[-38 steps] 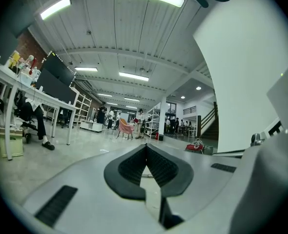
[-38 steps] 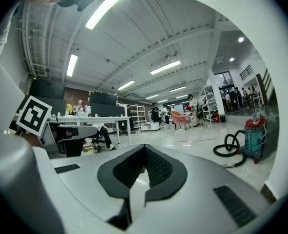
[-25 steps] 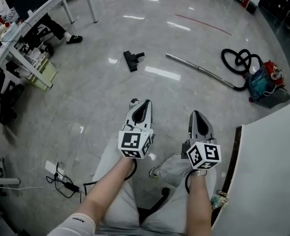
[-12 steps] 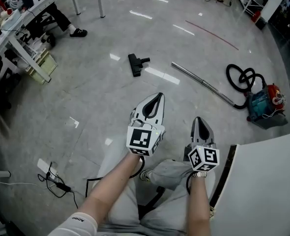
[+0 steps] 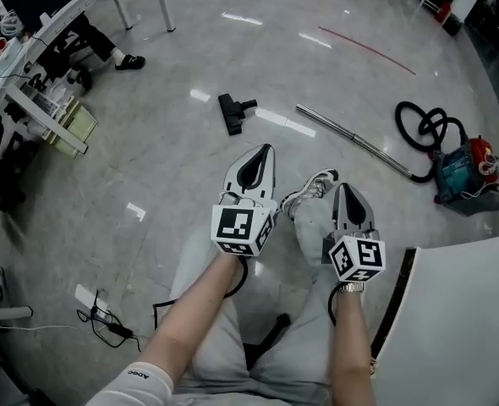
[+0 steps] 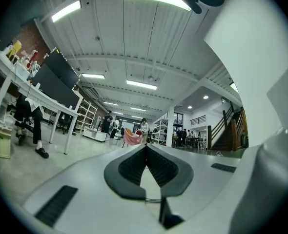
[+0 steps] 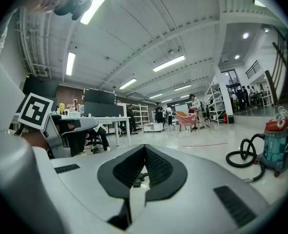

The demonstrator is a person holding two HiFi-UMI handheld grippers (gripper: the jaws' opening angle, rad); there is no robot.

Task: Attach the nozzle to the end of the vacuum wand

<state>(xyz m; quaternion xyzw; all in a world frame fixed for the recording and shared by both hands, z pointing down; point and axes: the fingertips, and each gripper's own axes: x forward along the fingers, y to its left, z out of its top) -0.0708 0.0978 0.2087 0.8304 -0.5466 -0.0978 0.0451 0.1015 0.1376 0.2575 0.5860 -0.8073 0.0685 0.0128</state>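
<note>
Jaws together; left gripper (image 5: 265, 149) nearer nozzle (image 5: 232, 113)

The person has stepped forward over the glossy grey floor (image 5: 148, 167). A grey-and-white laced shoe (image 5: 310, 189) now shows ahead between the left gripper (image 5: 263, 152) and the right gripper (image 5: 345, 189). The left gripper has moved nearer the black floor nozzle (image 5: 233, 112). The white tabletop (image 5: 469, 311) has dropped toward the lower right corner.
</note>
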